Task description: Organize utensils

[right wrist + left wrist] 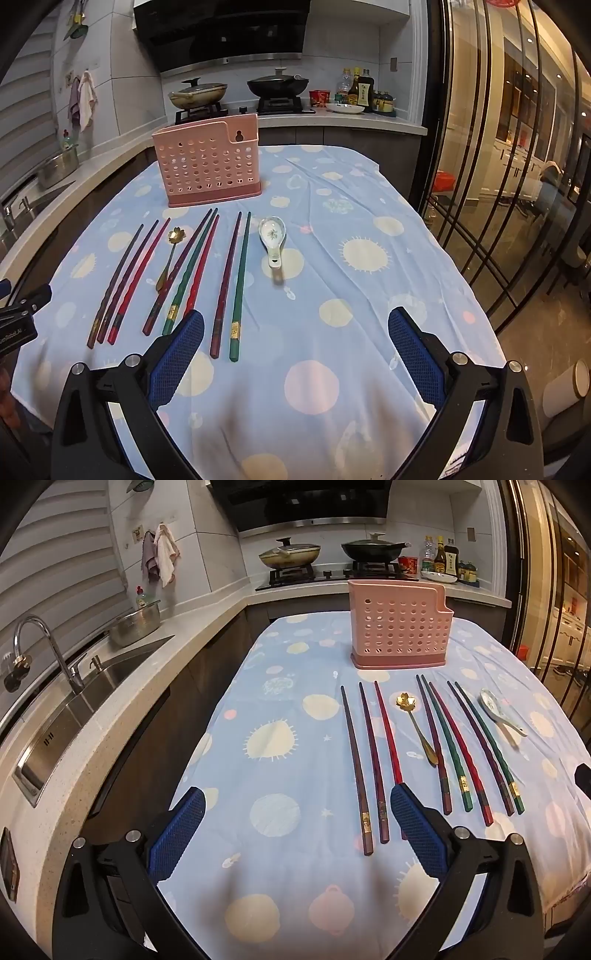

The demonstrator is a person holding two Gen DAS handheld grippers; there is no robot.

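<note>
Both grippers — left gripper [297, 814] and right gripper [295, 334] — hang spread wide, holding nothing, above the tablecloth [369, 332]. Chopsticks [236, 284] and two spoons (gold spoon [168, 254], ceramic spoon [272, 236]) lie near the pink holder [208, 166], standing at the far end.

Steel sink [92, 698], curved faucet [40, 642], lidded pan [290, 555], black wok [373, 550], sauce bottles [441, 559]

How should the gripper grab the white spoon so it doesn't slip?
Probably by the handle, coming down from above. The white spoon lies flat on the cloth, bowl facing up and toward the pink holder, handle pointing back at the right gripper. The handle is narrow and straight, so open jaws can straddle it across its width. The bowl is wide and rounded, likelier to slip.
</note>
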